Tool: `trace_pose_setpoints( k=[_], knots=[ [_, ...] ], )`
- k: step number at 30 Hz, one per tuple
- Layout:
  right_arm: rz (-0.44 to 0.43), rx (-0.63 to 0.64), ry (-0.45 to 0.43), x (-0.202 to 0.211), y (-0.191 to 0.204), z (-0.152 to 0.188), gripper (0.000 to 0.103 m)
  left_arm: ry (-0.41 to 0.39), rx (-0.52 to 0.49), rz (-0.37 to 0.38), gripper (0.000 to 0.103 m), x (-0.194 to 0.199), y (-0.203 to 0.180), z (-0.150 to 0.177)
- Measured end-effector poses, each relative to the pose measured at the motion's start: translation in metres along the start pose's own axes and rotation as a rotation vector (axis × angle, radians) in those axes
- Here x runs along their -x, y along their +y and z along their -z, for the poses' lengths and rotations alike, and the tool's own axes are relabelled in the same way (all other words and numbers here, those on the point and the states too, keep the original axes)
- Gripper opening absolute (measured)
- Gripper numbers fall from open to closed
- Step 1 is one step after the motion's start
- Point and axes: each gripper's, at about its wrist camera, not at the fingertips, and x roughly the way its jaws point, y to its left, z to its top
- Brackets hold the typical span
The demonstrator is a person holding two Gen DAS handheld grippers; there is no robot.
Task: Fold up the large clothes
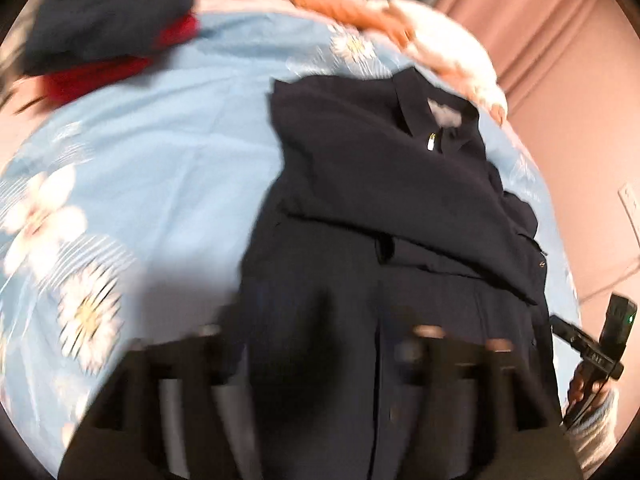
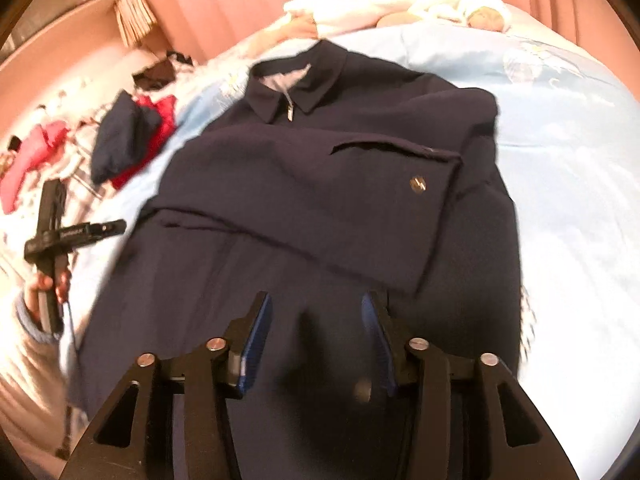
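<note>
A dark navy jacket (image 2: 320, 184) lies flat on the light blue flowered bedding (image 2: 560, 140), collar and zip toward the far end. One sleeve is folded across its chest, with a metal button showing. My right gripper (image 2: 316, 308) hovers over the jacket's lower part, open, and nothing sits between its blue pads (image 2: 258, 320). In the blurred left wrist view the same jacket (image 1: 380, 184) fills the centre. My left gripper (image 1: 316, 336) is over its hem with the fingers spread wide, open. Each gripper shows in the other's view, held in a hand: left gripper (image 2: 56, 232), right gripper (image 1: 592, 344).
A folded navy garment (image 2: 120, 136) lies on a red one (image 2: 160, 112) at the bed's left side, with pink clothing (image 2: 36, 152) beyond. White and orange pillows (image 2: 360, 4) lie at the head. Pink curtains (image 1: 560, 40) hang behind the bed.
</note>
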Motion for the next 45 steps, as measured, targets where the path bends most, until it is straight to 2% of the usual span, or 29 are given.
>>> trace_pose_setpoints(
  k=[2, 6, 10, 15, 18, 22, 25, 26, 28, 32, 34, 35, 37, 39, 40, 41, 43, 45],
  knots=[
    [-0.002, -0.020, -0.009, 0.013, -0.001, 0.012, 0.054, -0.010, 0.013, 0.006, 0.071, 0.018, 0.001, 0.018],
    [0.004, -0.068, -0.011, 0.037, -0.008, 0.042, 0.054, 0.025, 0.086, 0.041, 0.071, 0.045, 0.011, 0.065],
    [0.008, -0.129, -0.027, 0.056, -0.023, 0.066, 0.055, 0.084, 0.123, 0.058, 0.071, 0.056, 0.017, 0.112],
    [0.033, -0.224, -0.035, 0.072, -0.051, 0.088, 0.055, 0.133, 0.149, 0.124, 0.071, 0.053, 0.012, 0.154],
    [0.031, -0.277, -0.047, 0.081, -0.066, 0.100, 0.055, 0.128, 0.167, 0.168, 0.071, 0.055, 0.009, 0.166],
    [-0.014, -0.341, -0.023, 0.080, -0.079, 0.115, 0.055, 0.123, 0.193, 0.221, 0.072, 0.056, 0.005, 0.175],
    [-0.100, -0.344, 0.029, 0.072, -0.075, 0.125, 0.055, 0.123, 0.204, 0.258, 0.073, 0.054, 0.003, 0.174],
    [-0.124, -0.342, 0.039, 0.069, -0.072, 0.127, 0.057, 0.130, 0.204, 0.268, 0.077, 0.051, 0.001, 0.174],
    [-0.153, -0.330, 0.046, 0.063, -0.067, 0.127, 0.062, 0.143, 0.200, 0.284, 0.079, 0.048, 0.002, 0.172],
    [-0.192, -0.333, 0.047, 0.054, -0.064, 0.119, 0.062, 0.163, 0.214, 0.350, 0.079, 0.036, -0.005, 0.163],
    [-0.208, -0.338, 0.047, 0.049, -0.064, 0.114, 0.062, 0.161, 0.228, 0.351, 0.079, 0.035, -0.005, 0.163],
    [-0.217, -0.344, 0.047, 0.047, -0.065, 0.113, 0.062, 0.162, 0.233, 0.355, 0.077, 0.034, -0.006, 0.162],
    [-0.229, -0.356, 0.046, 0.047, -0.064, 0.114, 0.061, 0.166, 0.211, 0.350, 0.065, 0.037, -0.009, 0.164],
    [-0.246, -0.344, 0.046, 0.051, -0.062, 0.119, 0.055, 0.174, 0.192, 0.330, 0.047, 0.041, -0.008, 0.168],
    [-0.243, -0.335, 0.053, 0.052, -0.062, 0.121, 0.049, 0.184, 0.194, 0.315, 0.041, 0.041, -0.007, 0.170],
    [-0.244, -0.326, 0.061, 0.053, -0.062, 0.125, 0.045, 0.196, 0.214, 0.306, 0.030, 0.040, -0.002, 0.172],
    [-0.241, -0.321, 0.068, 0.055, -0.063, 0.131, 0.036, 0.199, 0.294, 0.347, 0.025, 0.038, 0.014, 0.177],
    [-0.240, -0.341, 0.066, 0.056, -0.068, 0.134, 0.028, 0.216, 0.341, 0.349, 0.018, 0.033, 0.022, 0.179]
  ],
)
